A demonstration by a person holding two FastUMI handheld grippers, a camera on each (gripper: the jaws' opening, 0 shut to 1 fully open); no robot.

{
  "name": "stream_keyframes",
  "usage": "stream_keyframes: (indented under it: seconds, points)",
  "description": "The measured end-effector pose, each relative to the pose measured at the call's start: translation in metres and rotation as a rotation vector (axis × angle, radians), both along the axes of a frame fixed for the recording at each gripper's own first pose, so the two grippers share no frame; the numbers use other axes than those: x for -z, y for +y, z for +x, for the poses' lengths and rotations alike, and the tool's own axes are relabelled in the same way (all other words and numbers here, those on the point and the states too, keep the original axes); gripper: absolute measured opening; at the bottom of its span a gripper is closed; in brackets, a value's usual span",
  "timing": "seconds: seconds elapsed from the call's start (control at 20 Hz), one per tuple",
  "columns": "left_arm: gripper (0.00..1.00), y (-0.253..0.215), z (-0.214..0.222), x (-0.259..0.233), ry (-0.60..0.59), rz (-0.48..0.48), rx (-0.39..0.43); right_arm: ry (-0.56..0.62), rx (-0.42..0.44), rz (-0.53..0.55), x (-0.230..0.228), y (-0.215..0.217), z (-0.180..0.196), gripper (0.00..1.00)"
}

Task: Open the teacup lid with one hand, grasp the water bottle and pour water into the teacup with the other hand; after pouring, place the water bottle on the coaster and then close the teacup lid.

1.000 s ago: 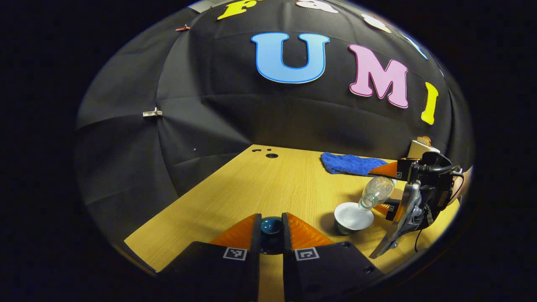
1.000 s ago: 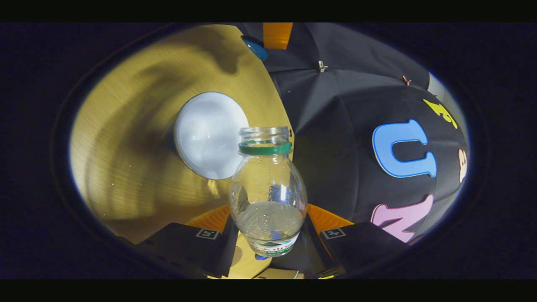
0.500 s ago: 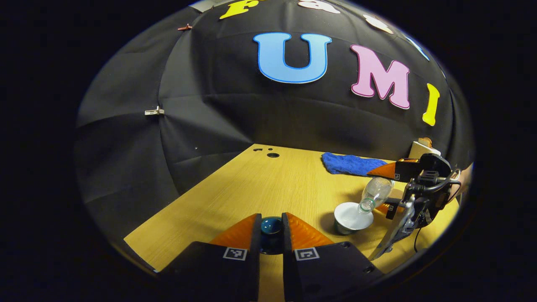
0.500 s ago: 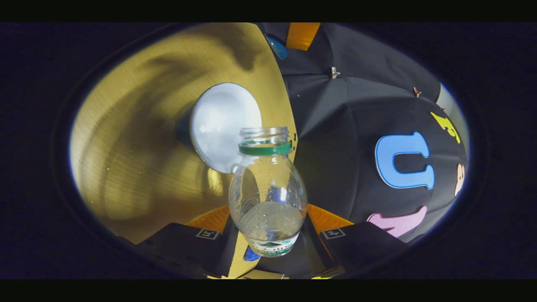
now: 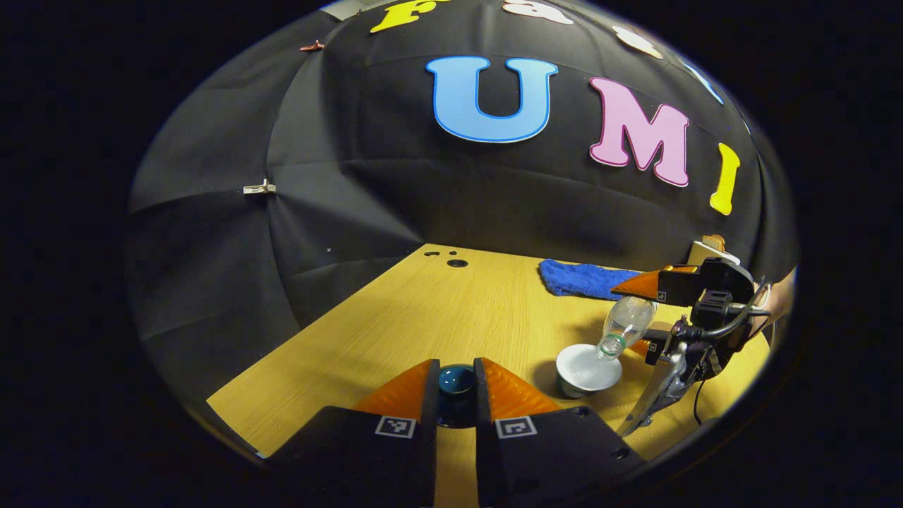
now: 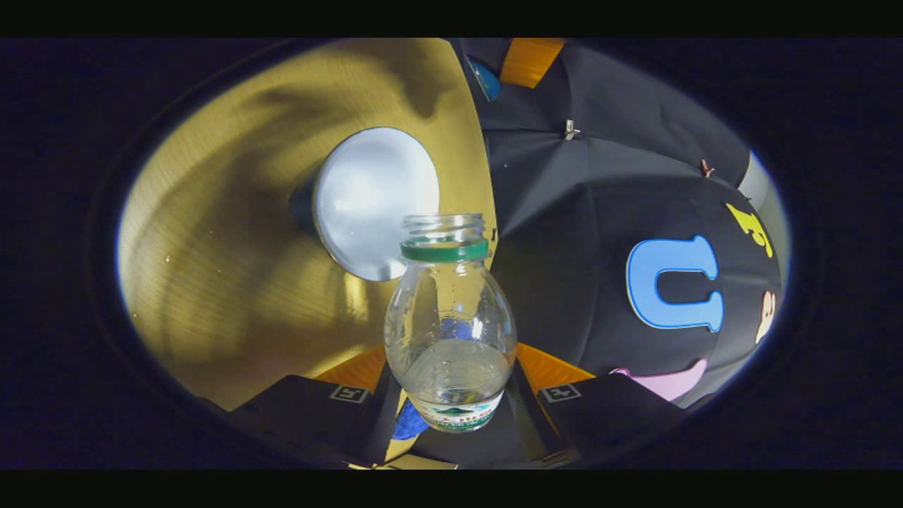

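My left gripper is shut on the dark teal teacup lid, held low over the wooden table. To its right stands the open teacup, white inside. The right gripper holds the clear water bottle tilted mouth-down over the cup's rim. In the right gripper view that gripper is shut on the uncapped bottle, which has a green neck ring and some water inside. The teacup lies just beyond the bottle's mouth. The left gripper's finger and the lid show farther off.
A blue cloth lies at the back right of the table near the black wall. A pale wooden object stands behind the right gripper. Small holes mark the table's far edge.
The right gripper has tipped the bottle further, swinging its mouth nearer the cup's rim. The left gripper with the lid has stayed still.
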State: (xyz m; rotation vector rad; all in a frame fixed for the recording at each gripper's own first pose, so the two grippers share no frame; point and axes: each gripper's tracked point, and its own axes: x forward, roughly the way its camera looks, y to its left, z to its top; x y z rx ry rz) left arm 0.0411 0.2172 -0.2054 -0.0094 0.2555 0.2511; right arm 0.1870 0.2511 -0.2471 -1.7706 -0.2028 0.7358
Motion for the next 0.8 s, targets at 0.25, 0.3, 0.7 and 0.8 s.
stream_keyframes:
  seconds: [0.25, 0.3, 0.7, 0.8]
  points:
    - [0.27, 0.003, -0.001, -0.002, -0.001, 0.001, -0.003, -0.017, -0.027, -0.026, -0.005, 0.004, 0.003, 0.72]
    - [0.27, 0.004, -0.001, -0.001, -0.001, 0.0, -0.004, -0.02, -0.026, -0.03, -0.006, 0.004, 0.004, 0.73]
    - [0.27, 0.011, -0.005, -0.001, 0.0, 0.004, -0.017, -0.04, -0.049, -0.066, -0.01, 0.006, 0.006, 0.72]
    - [0.27, 0.013, -0.007, -0.001, 0.002, 0.008, -0.021, -0.041, -0.039, -0.066, -0.012, 0.003, 0.008, 0.72]
